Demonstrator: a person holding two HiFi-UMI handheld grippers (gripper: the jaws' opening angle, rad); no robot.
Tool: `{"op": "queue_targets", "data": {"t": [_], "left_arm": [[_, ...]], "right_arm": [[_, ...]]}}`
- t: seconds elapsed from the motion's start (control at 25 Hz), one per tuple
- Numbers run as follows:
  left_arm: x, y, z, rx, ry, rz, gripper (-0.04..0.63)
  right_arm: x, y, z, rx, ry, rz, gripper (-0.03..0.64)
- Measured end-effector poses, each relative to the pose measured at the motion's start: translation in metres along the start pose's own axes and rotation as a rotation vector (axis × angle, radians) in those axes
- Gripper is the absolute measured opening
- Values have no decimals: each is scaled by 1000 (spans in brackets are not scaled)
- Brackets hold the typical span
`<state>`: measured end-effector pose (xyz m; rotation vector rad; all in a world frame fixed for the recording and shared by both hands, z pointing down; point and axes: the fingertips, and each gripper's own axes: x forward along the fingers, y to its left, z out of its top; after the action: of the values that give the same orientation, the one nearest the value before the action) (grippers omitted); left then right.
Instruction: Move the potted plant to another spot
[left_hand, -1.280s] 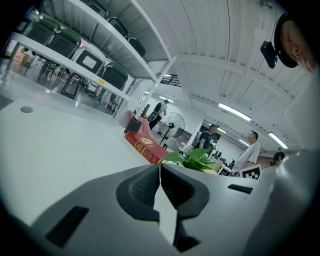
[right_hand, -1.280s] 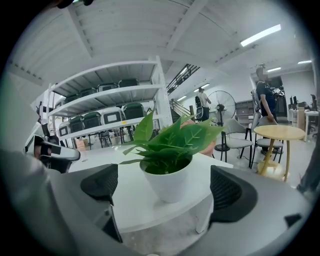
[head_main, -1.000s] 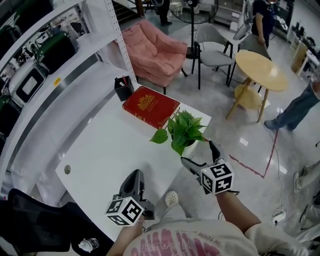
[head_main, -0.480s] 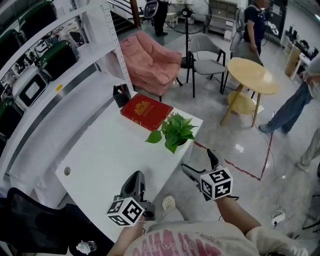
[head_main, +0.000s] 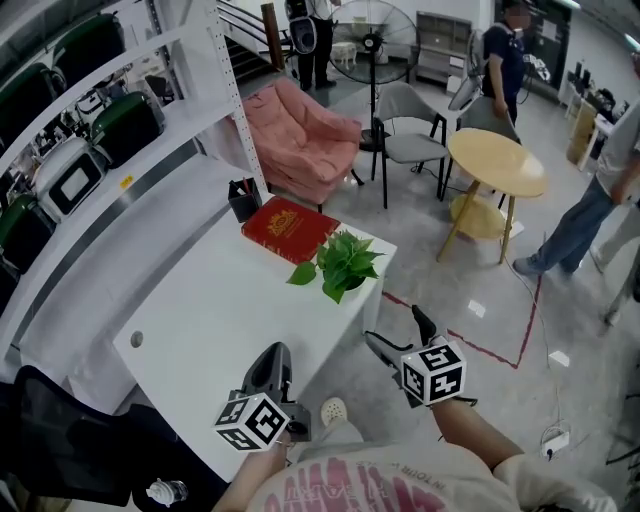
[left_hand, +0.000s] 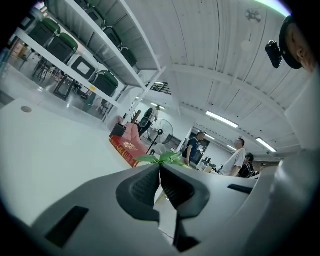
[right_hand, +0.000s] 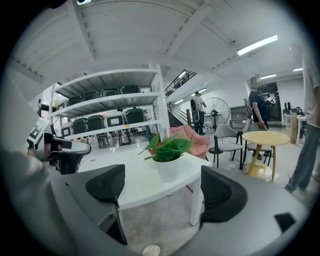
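Any grasp of green-leaved plant in white pot (head_main: 343, 263) on white counter (head_main: 215, 310): go low, beneath leaves. The right claw (head_main: 395, 326) is released, just been narrowing, nothing between; left claw (head_main: 273, 356) clenched, empty.

Left tongs (head_main: 272, 358): jaws closed flat against each other, nothing between them; pointing forward and slightly downward. Right tongs (head_main: 394, 328): jaws standing wide apart with nothing between them, having just been closing a little; aimed forward and somewhat downward. Both are held out ahead of the torso, well apart from each other. The right forearm (head_main: 478, 440) is extended.
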<state>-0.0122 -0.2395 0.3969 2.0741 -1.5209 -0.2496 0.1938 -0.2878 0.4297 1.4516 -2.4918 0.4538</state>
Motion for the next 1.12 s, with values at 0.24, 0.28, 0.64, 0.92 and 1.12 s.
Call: {"op": "queue_targets", "data": {"t": [0.24, 0.28, 0.64, 0.92, 1.12], "left_arm": [[-11, -18, -7, 7, -2, -10, 26], [-13, -20, -8, 8, -2, -12, 26], [-33, -40, -21, 20, 3, -32, 26], [-43, -45, -30, 21, 5, -35, 26], [-47, -51, -37, 21, 14, -44, 26]], "right_arm": [[-22, -6, 6, 46, -26, -24, 437], [-26, -7, 7, 60, -33, -27, 423], [-58, -18, 1, 197, -64, -73, 264], [-70, -14, -5, 223, -75, -74, 142], [-76, -10, -10, 215, -67, -80, 104]]}}
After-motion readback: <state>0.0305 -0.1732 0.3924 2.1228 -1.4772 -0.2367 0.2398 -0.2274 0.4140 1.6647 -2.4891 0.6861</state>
